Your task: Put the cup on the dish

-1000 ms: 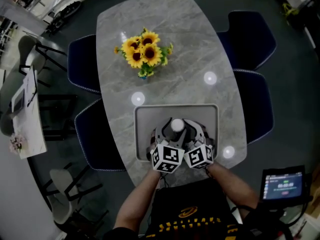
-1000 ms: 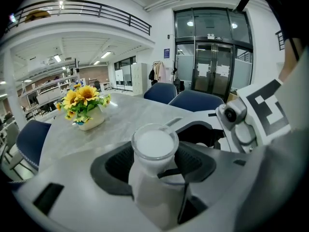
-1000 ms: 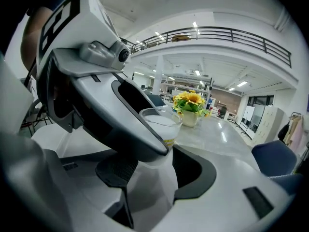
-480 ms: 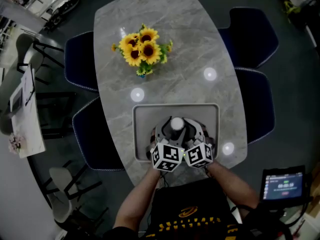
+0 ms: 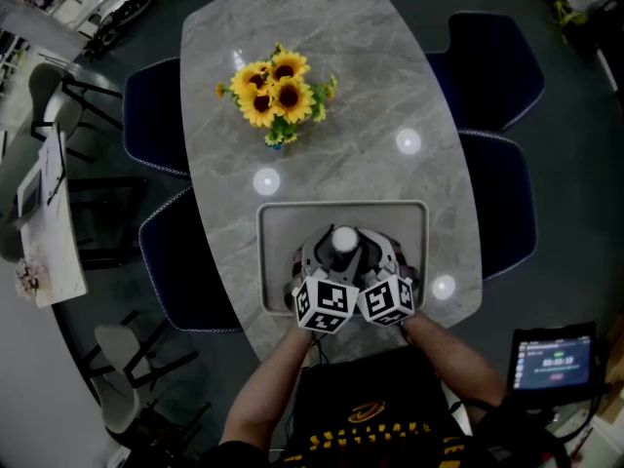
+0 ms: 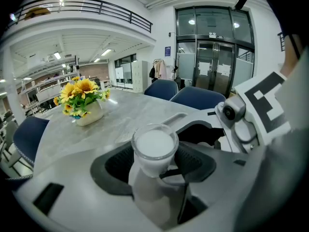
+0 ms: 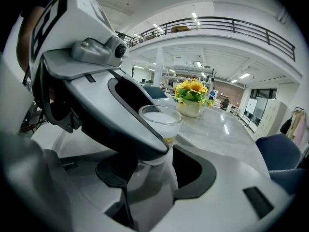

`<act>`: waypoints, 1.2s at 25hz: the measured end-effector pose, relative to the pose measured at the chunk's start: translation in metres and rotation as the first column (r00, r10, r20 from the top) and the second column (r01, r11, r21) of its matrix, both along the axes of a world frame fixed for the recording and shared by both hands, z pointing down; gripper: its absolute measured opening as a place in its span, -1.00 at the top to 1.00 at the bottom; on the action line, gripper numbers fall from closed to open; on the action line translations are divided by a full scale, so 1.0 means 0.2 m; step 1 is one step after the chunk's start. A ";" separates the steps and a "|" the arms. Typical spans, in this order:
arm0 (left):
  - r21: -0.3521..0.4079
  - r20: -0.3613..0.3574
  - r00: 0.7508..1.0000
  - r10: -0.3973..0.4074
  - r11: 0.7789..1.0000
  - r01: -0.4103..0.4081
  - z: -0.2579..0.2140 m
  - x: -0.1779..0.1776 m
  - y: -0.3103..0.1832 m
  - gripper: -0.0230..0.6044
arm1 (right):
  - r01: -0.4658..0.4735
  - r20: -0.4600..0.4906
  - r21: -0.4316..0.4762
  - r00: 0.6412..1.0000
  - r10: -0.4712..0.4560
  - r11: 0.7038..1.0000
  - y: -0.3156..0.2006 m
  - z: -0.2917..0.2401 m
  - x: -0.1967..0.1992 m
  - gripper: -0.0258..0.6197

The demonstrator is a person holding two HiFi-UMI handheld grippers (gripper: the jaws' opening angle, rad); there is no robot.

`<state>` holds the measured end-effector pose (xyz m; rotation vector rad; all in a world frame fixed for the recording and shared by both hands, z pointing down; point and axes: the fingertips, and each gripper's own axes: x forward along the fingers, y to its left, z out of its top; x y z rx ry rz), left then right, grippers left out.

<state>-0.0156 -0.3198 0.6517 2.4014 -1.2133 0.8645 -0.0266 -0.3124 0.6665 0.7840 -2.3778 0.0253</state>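
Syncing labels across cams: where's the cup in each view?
Head view: cup low centre, over the tray.
Left gripper view: cup centre, slightly low.
Right gripper view: cup centre.
Shared landmark: sunflowers, above the cup in the head view, left of it in the left gripper view, up and right of it in the right gripper view.

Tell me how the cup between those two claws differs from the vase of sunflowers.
The cup is clear glass with a white filling; the vase is opaque white and holds sunflowers. The cup is over the tray, gripped between the jaws of the left gripper and right gripper; the vase stands free on the table, farther away, untouched. Both are upright.
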 end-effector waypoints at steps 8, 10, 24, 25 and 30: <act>0.001 -0.022 1.000 -0.014 1.000 0.014 0.03 0.00 0.00 0.09 | -0.009 0.016 -0.032 1.000 0.009 0.999 0.00 0.03 0.01 0.21; -0.005 -0.032 0.999 -0.013 1.000 0.012 0.04 0.00 -0.01 0.09 | -0.009 0.015 -0.038 1.000 0.010 0.999 0.00 0.04 0.01 0.21; -0.021 -0.061 0.998 -0.031 0.999 0.030 0.06 -0.01 -0.02 0.00 | -0.029 0.048 -0.068 0.998 0.032 0.997 0.01 0.05 0.03 0.21; -0.018 -0.058 0.998 -0.038 0.999 0.037 0.05 -0.02 -0.02 0.00 | -0.030 0.052 -0.066 0.998 0.034 0.997 0.00 0.05 0.03 0.21; -0.005 -0.077 0.995 -0.065 0.998 0.065 0.02 -0.06 -0.02 0.00 | -0.041 0.076 -0.065 0.996 0.046 0.997 0.01 0.04 0.05 0.21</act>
